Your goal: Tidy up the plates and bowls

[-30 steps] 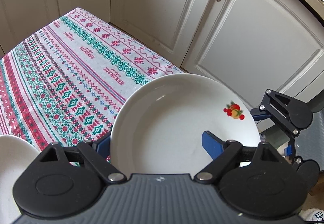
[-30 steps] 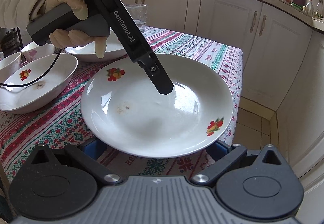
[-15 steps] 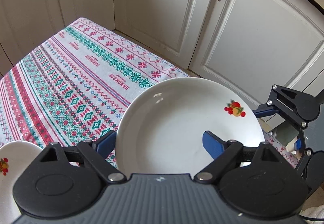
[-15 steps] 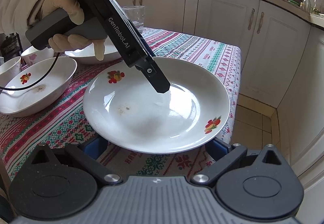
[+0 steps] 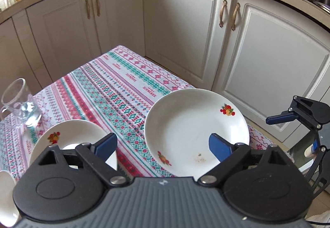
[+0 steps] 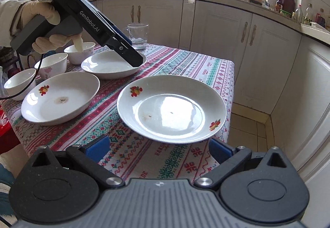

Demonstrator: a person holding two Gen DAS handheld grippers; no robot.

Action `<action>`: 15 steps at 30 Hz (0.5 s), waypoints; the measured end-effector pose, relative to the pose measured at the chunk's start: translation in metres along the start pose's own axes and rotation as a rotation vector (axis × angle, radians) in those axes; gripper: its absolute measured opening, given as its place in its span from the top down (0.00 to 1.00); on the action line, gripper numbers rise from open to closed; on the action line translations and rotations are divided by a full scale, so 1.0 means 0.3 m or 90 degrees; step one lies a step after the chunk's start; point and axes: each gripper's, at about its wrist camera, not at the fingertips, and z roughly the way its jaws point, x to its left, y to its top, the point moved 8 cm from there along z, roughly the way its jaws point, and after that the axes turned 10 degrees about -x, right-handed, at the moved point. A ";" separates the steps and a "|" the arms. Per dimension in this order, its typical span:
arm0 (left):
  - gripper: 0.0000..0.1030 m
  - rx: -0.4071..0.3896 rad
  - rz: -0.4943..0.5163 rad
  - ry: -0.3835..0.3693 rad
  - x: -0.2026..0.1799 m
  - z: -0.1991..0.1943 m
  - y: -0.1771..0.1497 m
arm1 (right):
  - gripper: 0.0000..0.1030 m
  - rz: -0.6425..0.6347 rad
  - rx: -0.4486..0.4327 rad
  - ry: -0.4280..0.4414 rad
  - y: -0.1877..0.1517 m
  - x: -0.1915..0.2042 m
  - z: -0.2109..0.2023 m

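Observation:
A white plate with fruit decals point(image 6: 171, 108) lies flat near the table's right corner, also in the left wrist view as the plate point(image 5: 196, 131). My right gripper point(image 6: 158, 148) is open just short of its near rim, not touching it. My left gripper point(image 5: 162, 145) has its jaws opening with nothing gripped, and it hangs above the cloth between two plates. From the right wrist, the left gripper point(image 6: 135, 61) is held by a gloved hand point(image 6: 47, 15) over the far plate point(image 6: 113, 65). A third plate point(image 6: 59, 98) lies at the left.
Small white bowls point(image 6: 51, 65) stand along the table's left side. A glass mug point(image 6: 138, 36) sits at the back. The patterned tablecloth point(image 5: 115, 92) ends close to the white cabinets point(image 5: 185, 28). A finger of the right gripper point(image 5: 280, 118) shows beyond the table's right edge.
My left gripper let go of the plate's rim, opened wider, and rose and drew back to the left. The right gripper backed away a little; the plate now rests on the cloth.

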 end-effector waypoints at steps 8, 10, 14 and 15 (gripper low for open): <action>0.07 -0.059 0.017 0.105 0.004 -0.214 -0.141 | 0.00 -0.001 -0.040 0.009 0.034 0.139 -0.047; 0.07 -0.064 0.015 0.121 -0.007 -0.260 -0.196 | 0.00 0.002 -0.043 0.020 0.029 0.177 -0.050; 0.06 -0.053 0.016 0.149 -0.045 -0.315 -0.311 | 0.00 -0.008 -0.033 0.035 -0.005 0.247 -0.043; 0.06 -0.046 0.009 0.154 -0.049 -0.322 -0.336 | 0.00 -0.007 -0.032 0.040 -0.014 0.262 -0.041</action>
